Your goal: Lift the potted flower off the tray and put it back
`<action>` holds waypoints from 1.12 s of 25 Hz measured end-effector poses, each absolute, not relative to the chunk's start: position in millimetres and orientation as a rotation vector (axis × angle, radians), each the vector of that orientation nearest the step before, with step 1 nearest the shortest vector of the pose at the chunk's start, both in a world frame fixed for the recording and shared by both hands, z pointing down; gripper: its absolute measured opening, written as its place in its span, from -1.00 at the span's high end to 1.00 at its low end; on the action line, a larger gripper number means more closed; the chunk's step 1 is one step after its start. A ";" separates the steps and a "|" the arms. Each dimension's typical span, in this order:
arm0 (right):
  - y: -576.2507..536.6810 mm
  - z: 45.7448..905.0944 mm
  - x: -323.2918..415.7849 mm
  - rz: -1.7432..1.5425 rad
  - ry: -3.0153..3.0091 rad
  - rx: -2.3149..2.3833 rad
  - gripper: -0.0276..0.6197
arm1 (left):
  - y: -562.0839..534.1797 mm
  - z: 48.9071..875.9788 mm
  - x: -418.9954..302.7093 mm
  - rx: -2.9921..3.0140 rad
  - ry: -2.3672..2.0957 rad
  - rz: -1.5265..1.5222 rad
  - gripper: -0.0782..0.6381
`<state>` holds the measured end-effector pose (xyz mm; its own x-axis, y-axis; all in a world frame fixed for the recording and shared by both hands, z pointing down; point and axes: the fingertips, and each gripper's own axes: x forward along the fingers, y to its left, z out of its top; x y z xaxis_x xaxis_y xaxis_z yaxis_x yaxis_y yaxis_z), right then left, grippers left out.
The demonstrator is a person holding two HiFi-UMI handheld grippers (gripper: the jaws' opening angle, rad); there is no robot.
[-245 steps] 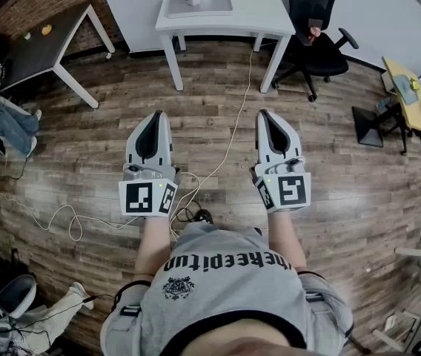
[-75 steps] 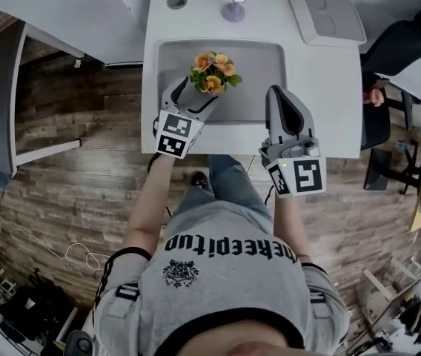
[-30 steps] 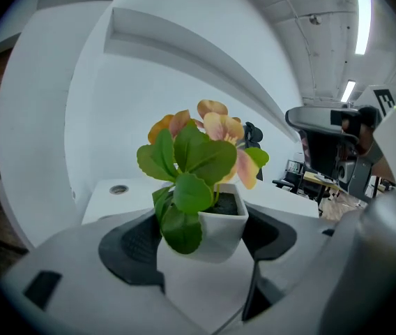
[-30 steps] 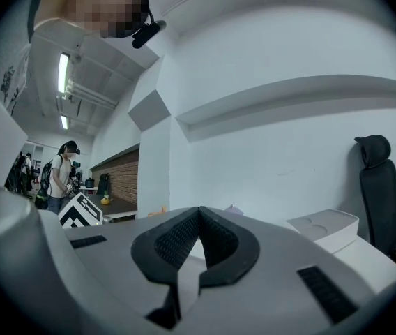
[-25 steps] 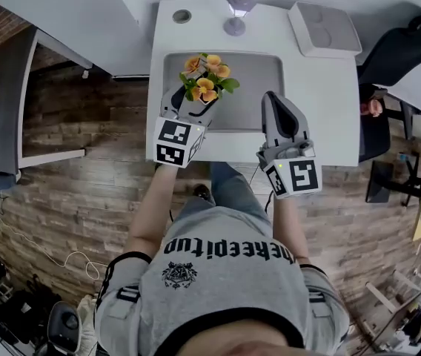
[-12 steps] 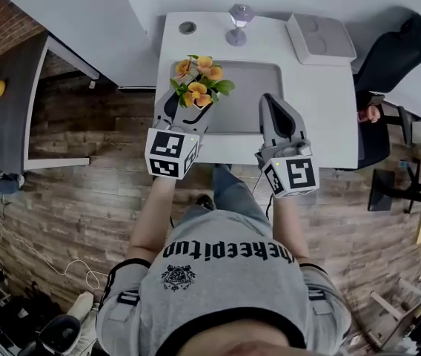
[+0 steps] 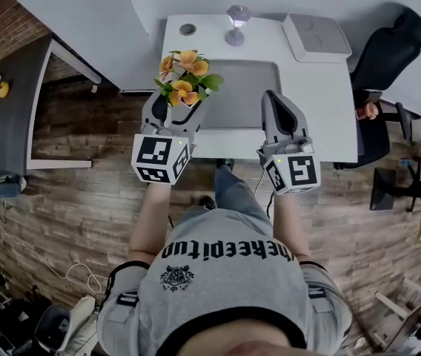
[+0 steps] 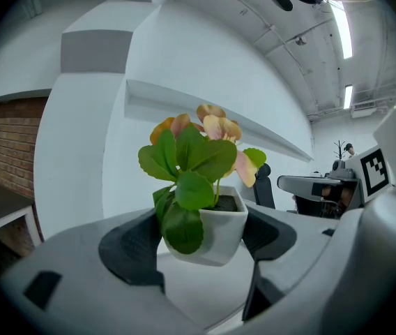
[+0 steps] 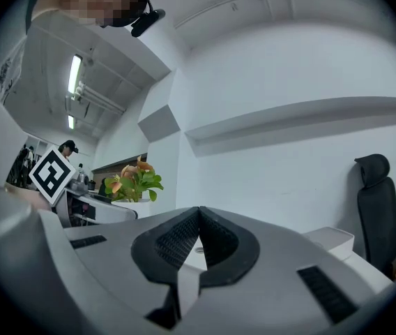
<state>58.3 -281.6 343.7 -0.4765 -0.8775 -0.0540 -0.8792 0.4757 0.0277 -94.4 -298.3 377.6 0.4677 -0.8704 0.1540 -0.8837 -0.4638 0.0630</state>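
Observation:
The potted flower [image 7: 183, 80], orange blooms and green leaves in a small white pot [image 8: 219, 230], hangs in the air over the left end of the grey tray [image 7: 239, 95]. My left gripper [image 7: 175, 104] is shut on the pot, one dark pad on each side of it [image 8: 205, 239]. My right gripper [image 7: 274, 101] hovers over the tray's right front corner, shut with nothing in it; its pads meet [image 9: 198, 237]. From the right gripper view the flower [image 9: 134, 180] shows at the left, level with the left gripper's marker cube [image 9: 51, 173].
The tray lies on a white table [image 7: 322, 95]. At the table's back stand a purple-stemmed glass [image 7: 238, 17], a white box [image 7: 316, 35] and a round port [image 7: 187, 30]. A black office chair [image 7: 396, 43] is to the right, a dark table [image 7: 10, 102] to the left.
The left gripper has raised the pot off the tray and carried it up and to the left. The right gripper has stayed shut in about the same place.

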 end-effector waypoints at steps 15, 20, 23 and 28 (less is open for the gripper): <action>-265.6 335.7 54.4 0.103 2.664 -1.584 0.91 | -290.7 371.1 -99.1 2.596 -1.561 0.158 -0.20; -272.3 340.8 55.8 0.094 2.667 -1.596 0.91 | -302.7 386.6 -93.1 2.592 -1.530 0.192 -0.20; -278.7 343.8 61.2 0.085 2.670 -1.607 0.91 | -311.2 396.5 -85.6 2.584 -1.510 0.218 -0.20; -288.6 354.8 70.3 0.059 2.678 -1.634 0.91 | -324.1 415.9 -73.8 2.568 -1.471 0.255 -0.20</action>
<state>70.3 -288.6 354.8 -0.4577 -0.8888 -0.0227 -0.8890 0.4570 0.0301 -73.8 -324.1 415.9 0.4983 -0.8355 0.2318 -0.8647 -0.4984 0.0625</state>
